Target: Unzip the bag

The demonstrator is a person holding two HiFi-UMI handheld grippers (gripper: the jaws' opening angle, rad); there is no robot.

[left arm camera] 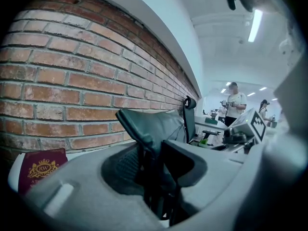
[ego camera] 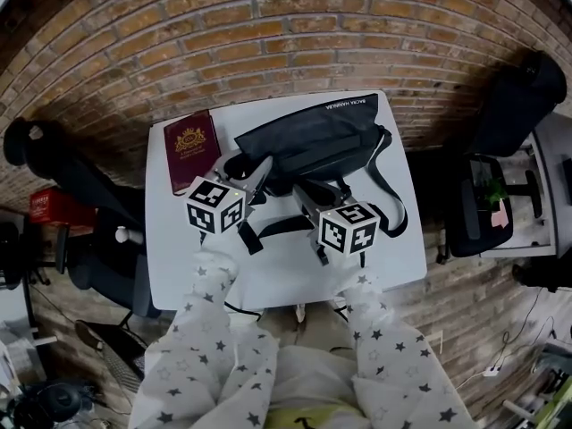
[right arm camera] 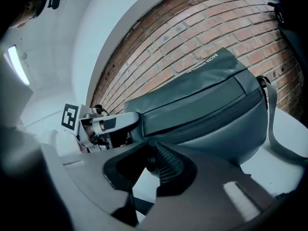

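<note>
- Brick wall (ego camera: pixel 268 34) is seen behind a small white counter (ego camera: pixel 295 266); red-brown bricks, pale mortar, rough face.
- Counter top is smooth, matte, rectangular with rounded corners; brick-pattern floor is seen around it.
- Dark office chairs are parked either side: one left (ego camera: pixel 63 168), one right (ego camera: pixel 500 186); a red box (ego camera: pixel 49 206) lies on the floor at far left.
- An open office with ceiling strip lights and a standing person (left arm camera: pixel 235 102) is shown far back in the left gripper view.
- Bag (ego camera: pixel 313 137) (right arm camera: pixel 211 105) is laid at the counter's back half, near the wall: dark grey, smooth coated fabric, rounded pouch shape, white lettering along the top edge, zip line closed as far as can be seen.
- Webbing strap (ego camera: pixel 389 195) is looped off the bag's right end over the counter.
- Burgundy booklet (ego camera: pixel 191 150) (left arm camera: pixel 41 170) with a gold crest is laid flat just left of the bag.
- Left gripper (ego camera: pixel 250 170) (left arm camera: pixel 153 165): jaws are clamped on the bag's left end; dark fabric is pinched between the ribbed pads.
- Right gripper (ego camera: pixel 323 192) (right arm camera: pixel 144 170): jaws are held apart at the bag's front edge; white counter is seen through the gap.
- Star-print sleeves (ego camera: pixel 214 329) are seen behind both marker cubes.
</note>
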